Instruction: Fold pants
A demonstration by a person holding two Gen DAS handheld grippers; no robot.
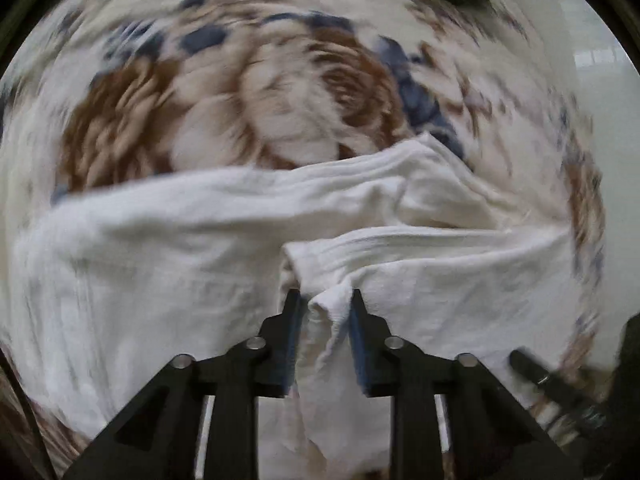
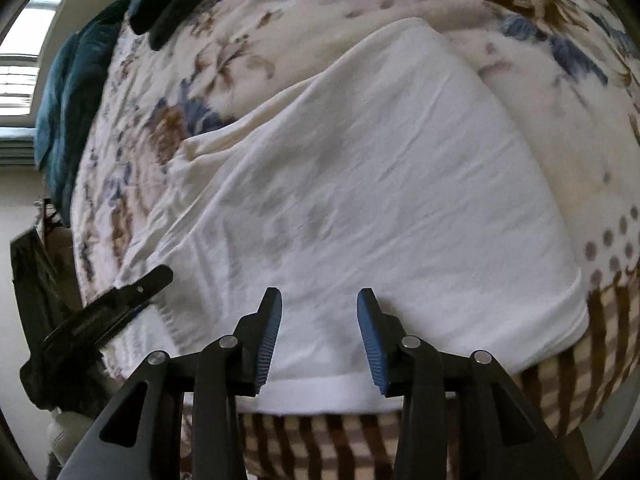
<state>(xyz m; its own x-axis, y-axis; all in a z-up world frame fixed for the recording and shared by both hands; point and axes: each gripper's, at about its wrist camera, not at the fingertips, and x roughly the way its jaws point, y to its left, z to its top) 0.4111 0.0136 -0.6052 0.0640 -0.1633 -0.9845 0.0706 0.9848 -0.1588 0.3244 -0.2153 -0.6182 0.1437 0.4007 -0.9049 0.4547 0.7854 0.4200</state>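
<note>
Pants [image 1: 224,240] pinched by L gripper [image 1: 323,300]; R gripper [image 2: 319,300] open.

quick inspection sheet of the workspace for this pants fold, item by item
surface: floral bedspread, checked cloth at its near edge
job's things: white pants spread flat, rumpled on the left claw's side
clutter: dark teal fabric piled at the far edge
grippers: left claw shut on a bunch of pants fabric; right claw open, over the pants' near hem, holding nothing
cables: nothing seen
surroundings: window and pale wall; left view blurred
</note>
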